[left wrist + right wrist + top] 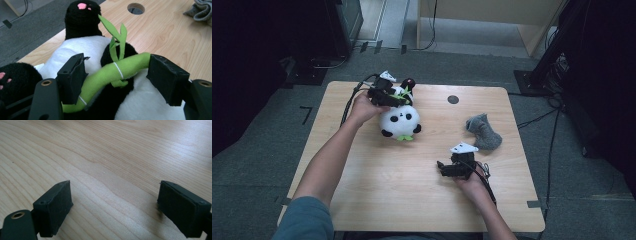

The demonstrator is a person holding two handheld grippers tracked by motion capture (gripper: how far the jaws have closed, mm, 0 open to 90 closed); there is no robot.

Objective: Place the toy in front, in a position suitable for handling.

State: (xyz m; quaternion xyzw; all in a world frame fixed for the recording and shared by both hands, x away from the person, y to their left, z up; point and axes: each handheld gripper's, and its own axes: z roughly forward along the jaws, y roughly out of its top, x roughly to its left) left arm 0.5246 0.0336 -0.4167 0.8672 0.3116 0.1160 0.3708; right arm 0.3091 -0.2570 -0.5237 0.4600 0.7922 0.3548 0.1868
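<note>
— Where are your tongs?

— My left gripper (116, 80) sits low in its own view, jaws spread, the green bamboo stalk (110, 75) of the panda plush (82, 47) lying between them. The left pad looks to touch the stalk; the right pad sits just at its tip, and I cannot tell whether it presses.

— And from above?

— In the high view the left gripper (398, 99) is at upper centre, on top of the panda plush (399, 121); my hand hides the jaws there. The panda's head is cut off in my gripper view.

— The other hand?

— My right gripper (115, 205) hangs spread over bare table (112, 150), lower right of centre from above (443, 169). A grey cloth (483, 131) lies near it, upper right.
</note>
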